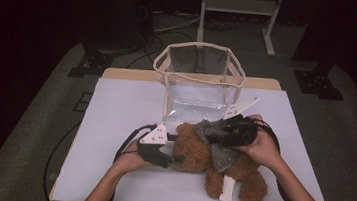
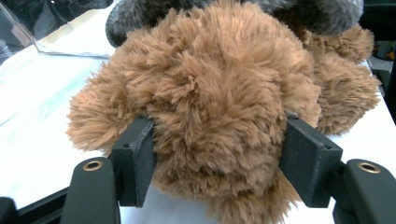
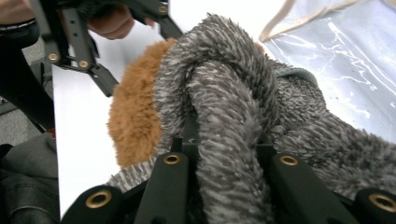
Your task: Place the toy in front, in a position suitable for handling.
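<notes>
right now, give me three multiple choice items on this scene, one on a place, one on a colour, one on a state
1. Where does the clear bag stand?
A. behind the teddy bear, farther from the person
B. on the floor left of the table
C. on top of the teddy bear

2. What colour is the scarf on the teddy bear?
A. red
B. grey
C. yellow

3. How is the right claw?
A. wide open over the bag
B. lying unused on the table
C. shut on the scarf

Answers:
1. A, since the high view shows the bag on the white table just beyond the bear.
2. B, since the right gripper view shows mottled grey fleece against brown fur.
3. C, since its black jaws press on a fold of the scarf from both sides.
</notes>
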`<action>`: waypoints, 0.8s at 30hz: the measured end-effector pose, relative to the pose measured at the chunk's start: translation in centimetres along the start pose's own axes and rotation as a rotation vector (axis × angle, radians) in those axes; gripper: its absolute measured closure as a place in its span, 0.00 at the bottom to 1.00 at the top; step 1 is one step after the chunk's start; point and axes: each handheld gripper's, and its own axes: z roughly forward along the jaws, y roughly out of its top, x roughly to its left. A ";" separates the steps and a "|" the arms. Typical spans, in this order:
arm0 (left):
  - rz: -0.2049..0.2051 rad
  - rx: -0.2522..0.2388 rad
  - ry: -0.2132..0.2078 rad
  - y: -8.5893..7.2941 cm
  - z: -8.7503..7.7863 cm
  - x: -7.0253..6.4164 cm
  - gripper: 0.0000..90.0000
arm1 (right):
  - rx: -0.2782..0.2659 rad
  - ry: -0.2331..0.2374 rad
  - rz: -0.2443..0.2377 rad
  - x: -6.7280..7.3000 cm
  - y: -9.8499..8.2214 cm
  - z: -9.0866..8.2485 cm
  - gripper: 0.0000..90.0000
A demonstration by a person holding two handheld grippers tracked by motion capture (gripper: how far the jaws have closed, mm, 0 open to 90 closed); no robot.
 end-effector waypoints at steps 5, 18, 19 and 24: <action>0.002 0.000 -0.001 -0.1 -0.1 0.0 0.34 | -0.002 0.008 0.000 0.2 -0.5 -0.2 0.83; 0.008 -0.006 -0.010 0.3 0.1 -0.4 0.35 | -0.016 0.007 -0.002 0.5 -1.2 -0.8 0.83; 0.010 -0.002 -0.013 0.2 0.1 -0.3 0.35 | -0.019 0.005 0.002 0.4 -1.1 -0.8 0.83; 0.018 0.001 -0.013 0.3 -0.1 -0.3 0.35 | -0.022 -0.028 0.025 -0.8 -1.3 -1.0 0.83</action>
